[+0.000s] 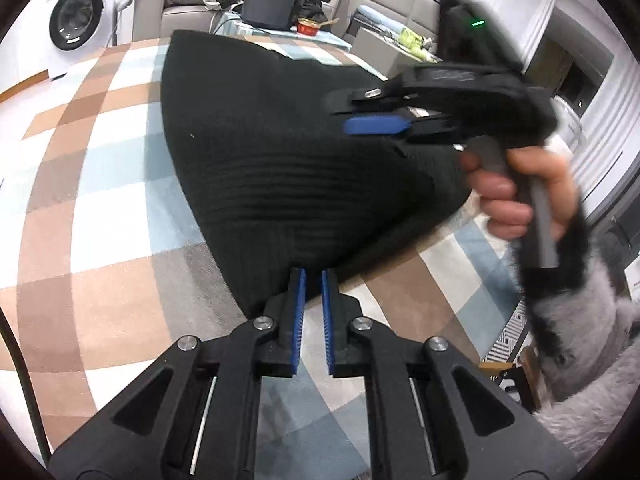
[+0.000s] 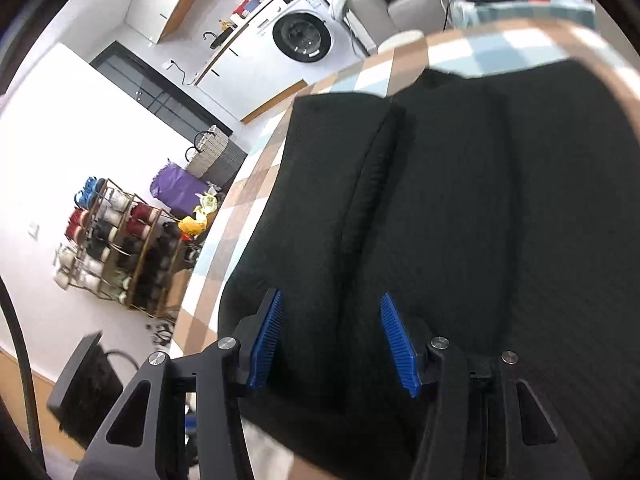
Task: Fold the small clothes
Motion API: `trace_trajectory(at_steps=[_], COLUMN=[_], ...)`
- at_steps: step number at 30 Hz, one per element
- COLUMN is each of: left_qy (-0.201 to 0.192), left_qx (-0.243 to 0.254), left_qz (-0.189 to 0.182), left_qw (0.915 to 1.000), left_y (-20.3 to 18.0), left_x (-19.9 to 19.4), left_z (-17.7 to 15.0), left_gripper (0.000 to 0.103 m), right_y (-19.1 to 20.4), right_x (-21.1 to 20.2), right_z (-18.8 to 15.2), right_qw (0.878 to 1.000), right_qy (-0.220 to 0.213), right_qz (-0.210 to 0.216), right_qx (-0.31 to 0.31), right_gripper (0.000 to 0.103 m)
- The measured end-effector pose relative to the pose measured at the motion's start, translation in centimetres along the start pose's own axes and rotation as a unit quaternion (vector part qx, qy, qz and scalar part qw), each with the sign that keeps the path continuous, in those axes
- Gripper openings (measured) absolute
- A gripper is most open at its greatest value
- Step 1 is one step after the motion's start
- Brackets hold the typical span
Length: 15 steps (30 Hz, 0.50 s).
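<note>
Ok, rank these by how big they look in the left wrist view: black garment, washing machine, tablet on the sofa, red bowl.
Largest to smallest as they appear:
1. black garment
2. washing machine
3. tablet
4. red bowl
The garment lies nearest the camera, so its lead is partly nearness.

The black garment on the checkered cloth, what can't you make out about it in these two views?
- Left wrist view: the black garment has its right edge hidden behind the blurred right tool.
- Right wrist view: its near edge is cut off by the frame, and the far edge is blurred.
- Garment type: unclear in both.
</note>
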State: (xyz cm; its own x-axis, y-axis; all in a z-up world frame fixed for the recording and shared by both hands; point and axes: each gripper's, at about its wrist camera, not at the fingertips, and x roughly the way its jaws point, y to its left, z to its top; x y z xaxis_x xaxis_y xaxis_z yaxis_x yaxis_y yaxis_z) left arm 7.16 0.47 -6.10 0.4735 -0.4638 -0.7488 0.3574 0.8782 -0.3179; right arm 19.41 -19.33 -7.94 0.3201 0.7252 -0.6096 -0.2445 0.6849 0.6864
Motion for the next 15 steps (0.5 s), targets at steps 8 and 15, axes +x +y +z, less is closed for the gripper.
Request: trace_trajectory(at_steps=[8, 15], left_qy=[-0.032, -0.063], left_qx=[-0.023, -0.047], left_qz=[0.007, 0.009], left_qw=[0.9992, 0.9969], left_y=[1.5, 3.0], left_x=[-2.8, -3.8], left_z=[0.6, 2.3], left_gripper=[0.012, 0.034], right_y=[5.2, 1.9], right_x=[-0.3, -3.2], right_z=[2.0, 3.3], right_qw=[0.992, 0.983], right_qy=[-0.048, -0.068], right_qz=[-0.027, -0.155], right_qx=[-0.115, -0.075], right_gripper=[0.007, 0.009])
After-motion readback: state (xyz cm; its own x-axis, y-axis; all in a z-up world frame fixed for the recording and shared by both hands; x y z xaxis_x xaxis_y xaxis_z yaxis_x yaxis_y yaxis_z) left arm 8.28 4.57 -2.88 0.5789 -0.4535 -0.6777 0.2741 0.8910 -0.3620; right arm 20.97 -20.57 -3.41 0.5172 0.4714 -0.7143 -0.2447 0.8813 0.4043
